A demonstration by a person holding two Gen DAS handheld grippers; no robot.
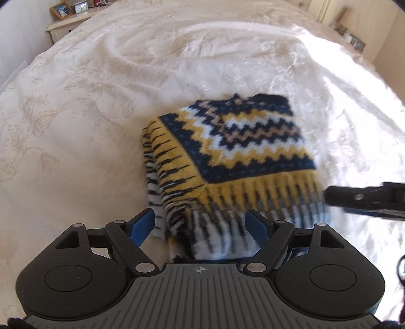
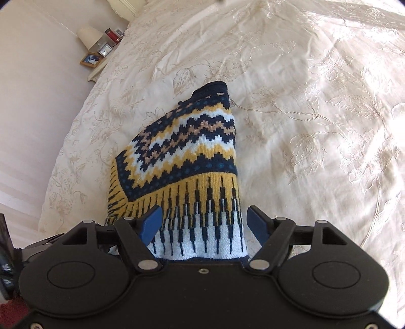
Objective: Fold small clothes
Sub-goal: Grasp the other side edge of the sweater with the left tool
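On the left side of the bed, far back, a bedside table (image 1: 66, 23) stands with a picture frame (image 1: 61, 10) and a small clock (image 1: 81, 8); they have no part in the work. Nearer, the left gripper (image 1: 200, 225) has its blue fingers spread wide, and the near hem of the knitted sweater (image 1: 235, 141) lies between them, but I see no pinch on it, so I judge it released. The sweater rests on the cream bedspread (image 1: 88, 101), a little right of the middle, already made into a thick compact packet: several layers show at its left edge, and the yellow and navy pattern is on top. To the right, the right gripper (image 2: 205, 222) also stands with fingers apart over the white ribbed hem, which lies loose between them without being squeezed. I judge that the folding of this piece is nearly finished. What remains is perhaps one last tidy of the hem, or to move the packet aside. No other clothes are visible on the bed.
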